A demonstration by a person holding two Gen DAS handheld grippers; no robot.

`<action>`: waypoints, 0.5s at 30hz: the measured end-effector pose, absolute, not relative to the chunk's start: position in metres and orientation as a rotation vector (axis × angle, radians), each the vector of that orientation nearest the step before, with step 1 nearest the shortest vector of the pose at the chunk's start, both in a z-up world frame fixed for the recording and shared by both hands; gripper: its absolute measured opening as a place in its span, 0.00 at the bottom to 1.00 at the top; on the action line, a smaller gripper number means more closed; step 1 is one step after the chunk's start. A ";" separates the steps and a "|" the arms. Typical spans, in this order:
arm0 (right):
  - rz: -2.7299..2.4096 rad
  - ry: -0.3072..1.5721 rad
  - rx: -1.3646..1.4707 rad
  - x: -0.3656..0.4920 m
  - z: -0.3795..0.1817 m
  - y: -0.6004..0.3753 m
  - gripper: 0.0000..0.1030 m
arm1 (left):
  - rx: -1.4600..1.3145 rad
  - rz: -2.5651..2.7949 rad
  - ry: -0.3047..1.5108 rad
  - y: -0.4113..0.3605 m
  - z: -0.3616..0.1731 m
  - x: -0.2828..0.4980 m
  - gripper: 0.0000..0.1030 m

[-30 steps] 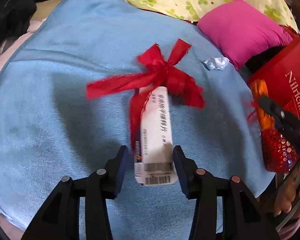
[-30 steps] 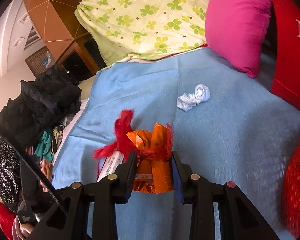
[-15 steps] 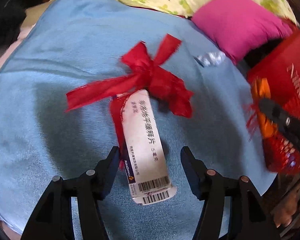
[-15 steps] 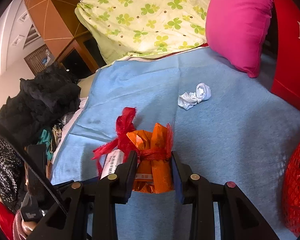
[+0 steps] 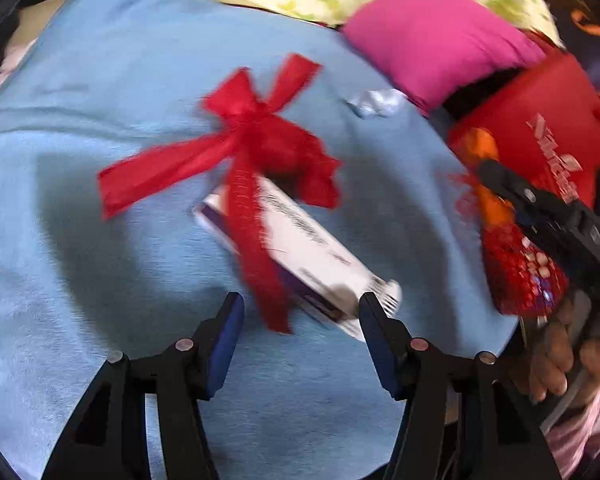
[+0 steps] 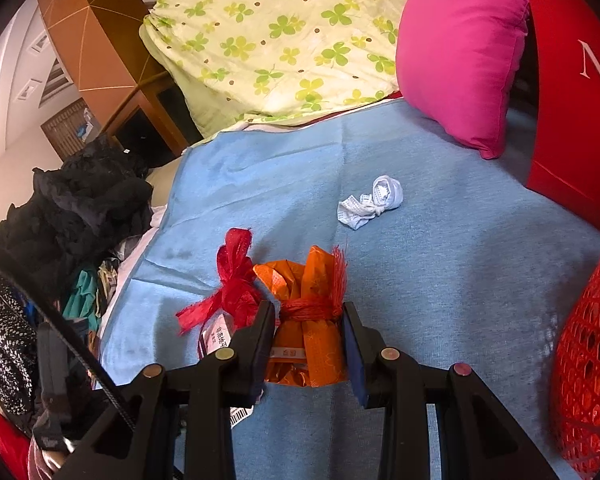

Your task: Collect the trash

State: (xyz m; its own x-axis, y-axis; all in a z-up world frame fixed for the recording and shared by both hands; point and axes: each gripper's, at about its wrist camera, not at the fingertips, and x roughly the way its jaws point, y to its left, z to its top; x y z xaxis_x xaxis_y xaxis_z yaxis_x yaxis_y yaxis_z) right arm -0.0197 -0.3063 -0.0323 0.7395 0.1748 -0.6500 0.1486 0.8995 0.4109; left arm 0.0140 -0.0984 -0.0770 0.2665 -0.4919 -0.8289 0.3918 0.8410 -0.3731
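A white medicine box (image 5: 300,232) tied with a red ribbon bow (image 5: 260,132) lies slanted on the blue blanket (image 5: 100,280). My left gripper (image 5: 300,300) hovers over its near end. Its jaws are closing, and the box end sits by the right finger without being pinched. My right gripper (image 6: 306,308) is shut on an orange packet bundle (image 6: 304,336) bound with red string. The ribbon (image 6: 232,288) shows just left of that bundle. A crumpled white wad (image 6: 370,202) lies farther back on the blanket.
A red mesh bag (image 6: 588,360) hangs at the right edge, under a red carton with white letters (image 6: 568,100). A pink pillow (image 6: 460,52) and a floral quilt (image 6: 280,32) lie behind. Dark clothes (image 6: 80,200) are piled at the left. A hand (image 5: 560,360) shows low right.
My left jaws have widened off the white box, which has swung from straight between them to slanting toward the right finger. The right gripper and its orange bundle have not moved.
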 end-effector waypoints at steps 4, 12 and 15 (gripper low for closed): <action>0.012 0.746 0.472 -0.020 -0.033 -0.308 0.34 | -0.095 -0.501 1.094 -0.086 -0.068 0.025 0.59; 0.012 0.750 0.471 -0.018 -0.035 -0.308 0.34 | -0.108 -0.333 1.082 -0.088 -0.078 0.070 0.59; 0.011 0.748 0.479 -0.018 -0.035 -0.309 0.34 | -0.102 -0.266 1.072 -0.085 -0.081 0.086 0.59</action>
State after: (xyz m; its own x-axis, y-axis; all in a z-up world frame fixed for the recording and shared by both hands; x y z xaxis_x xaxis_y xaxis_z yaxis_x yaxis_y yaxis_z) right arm -0.0176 -0.3090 -0.0353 0.7378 0.1770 -0.6514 0.1583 0.8927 0.4219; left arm 0.0858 -0.0845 -0.0814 0.4504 -0.2638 -0.8530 0.1655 0.9635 -0.2106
